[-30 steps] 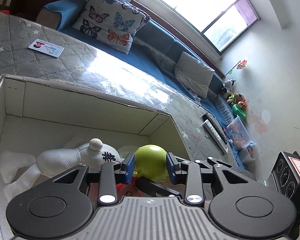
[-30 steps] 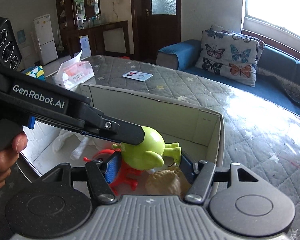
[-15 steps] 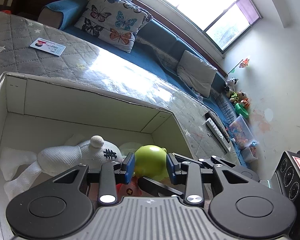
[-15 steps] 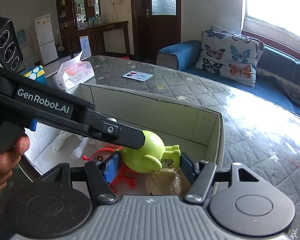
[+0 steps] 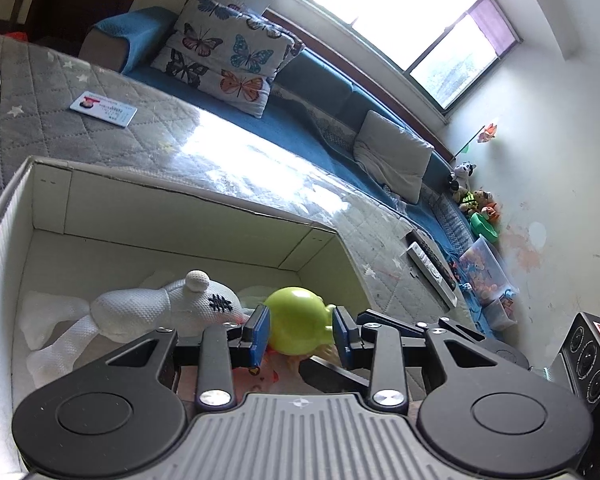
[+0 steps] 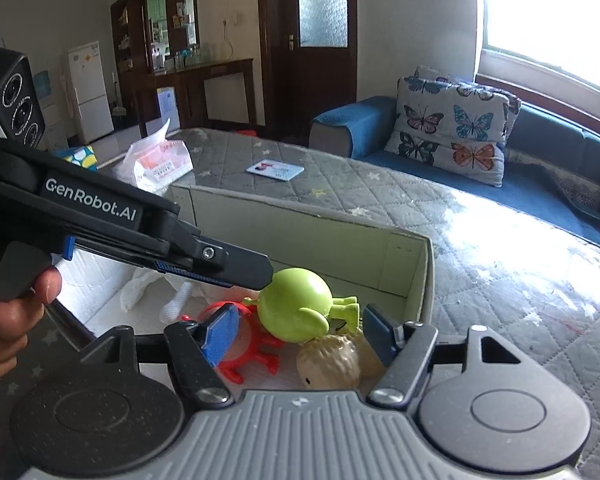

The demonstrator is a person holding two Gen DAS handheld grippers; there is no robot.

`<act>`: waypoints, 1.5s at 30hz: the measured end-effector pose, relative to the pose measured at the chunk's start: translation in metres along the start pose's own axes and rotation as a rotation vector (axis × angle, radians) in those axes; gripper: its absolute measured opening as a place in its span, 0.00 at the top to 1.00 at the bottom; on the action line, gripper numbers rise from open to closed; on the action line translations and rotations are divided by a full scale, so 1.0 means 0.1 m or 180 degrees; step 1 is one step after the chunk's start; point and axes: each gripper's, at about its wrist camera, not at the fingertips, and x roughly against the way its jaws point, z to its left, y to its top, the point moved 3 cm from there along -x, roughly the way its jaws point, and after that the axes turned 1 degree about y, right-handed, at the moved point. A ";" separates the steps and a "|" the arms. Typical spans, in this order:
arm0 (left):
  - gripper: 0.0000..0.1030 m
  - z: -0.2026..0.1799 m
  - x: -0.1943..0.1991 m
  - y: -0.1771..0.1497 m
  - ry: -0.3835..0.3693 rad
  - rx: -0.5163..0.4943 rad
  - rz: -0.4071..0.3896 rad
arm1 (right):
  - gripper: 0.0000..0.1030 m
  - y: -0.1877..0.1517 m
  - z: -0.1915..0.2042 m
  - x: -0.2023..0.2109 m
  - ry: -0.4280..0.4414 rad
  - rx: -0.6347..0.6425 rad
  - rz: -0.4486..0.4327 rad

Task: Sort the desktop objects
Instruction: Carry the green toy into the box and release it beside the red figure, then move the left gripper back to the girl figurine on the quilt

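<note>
While the green toy (image 5: 298,320) is held over the box (image 5: 172,216) by the left gripper (image 5: 300,330) and the right gripper's (image 6: 296,330) jaws, just widened, stand clear of it, a tumble onto the packed toys below is risked if that single grip slips.

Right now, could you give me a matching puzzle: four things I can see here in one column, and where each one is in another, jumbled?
Things:
1. green toy
2. white stuffed toy
3. card
4. butterfly pillow

Places:
A. on the blue sofa
B. flat on the grey quilt, outside the box
C. lying on the box floor
D. between the fingers of the left gripper

Pairs: 1-D, 2-C, 3-B, 4-A
</note>
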 end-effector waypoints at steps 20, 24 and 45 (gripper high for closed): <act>0.65 -0.53 0.51 -0.67 -0.0076 -0.0391 -0.0035 | 0.19 -0.63 0.09 0.94 -0.0221 -0.0061 -0.0258; 0.65 -0.63 0.52 -0.86 -0.0070 -0.0504 0.0032 | 0.19 -0.82 0.07 1.07 -0.0269 -0.0136 -0.0237; 0.65 -0.89 0.12 -1.30 0.0215 -0.0779 0.0450 | 0.19 -1.35 -0.18 1.18 -0.0449 -0.0410 -0.0095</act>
